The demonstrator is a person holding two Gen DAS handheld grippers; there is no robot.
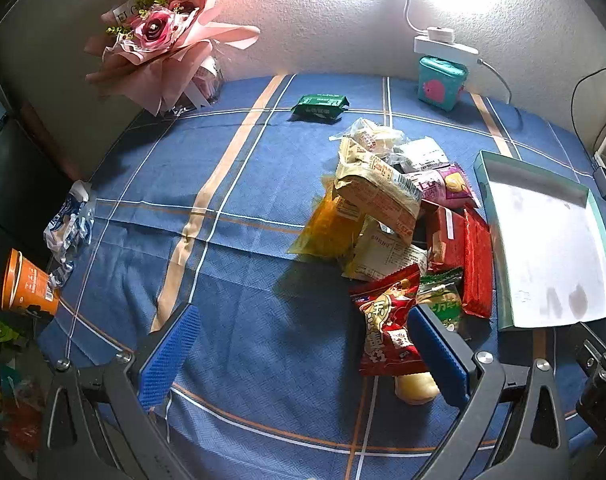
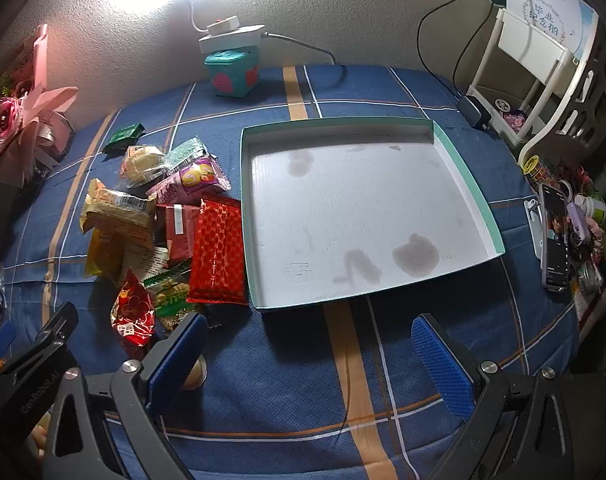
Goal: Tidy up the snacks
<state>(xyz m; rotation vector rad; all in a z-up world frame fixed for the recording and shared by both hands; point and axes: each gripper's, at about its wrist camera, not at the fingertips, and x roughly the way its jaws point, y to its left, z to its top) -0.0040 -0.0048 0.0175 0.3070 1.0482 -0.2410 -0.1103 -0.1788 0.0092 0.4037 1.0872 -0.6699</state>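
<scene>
Left tool [image 1: 299, 354]: spread wide, nothing between its blue pads, hovering over the blue plaid cloth [image 1: 231, 184]; its right pad [image 1: 439, 356] overlaps the red packet [image 1: 387, 320] in view, contact unclear.
Right tool [image 2: 307, 358]: spread wide, holding nothing, over bare cloth just in front of the tray [image 2: 469, 192].
Snacks [image 1: 387, 208]: a loose heap on the surface, just left of the tray, packets overlapping each other.
Red foil pack [image 2: 219, 248]: flat, lying along the tray's left wall.
Green packet [image 1: 320, 105]: alone, behind the heap, apart from it.
Tray: shallow, white floor with grey stains, teal rim, no snack inside.
Teal box [image 2: 233, 74]: at the back by the wall, a white power strip [image 2: 231, 36] on top.
Phone [image 2: 555, 236]: right of the tray, among clutter.
</scene>
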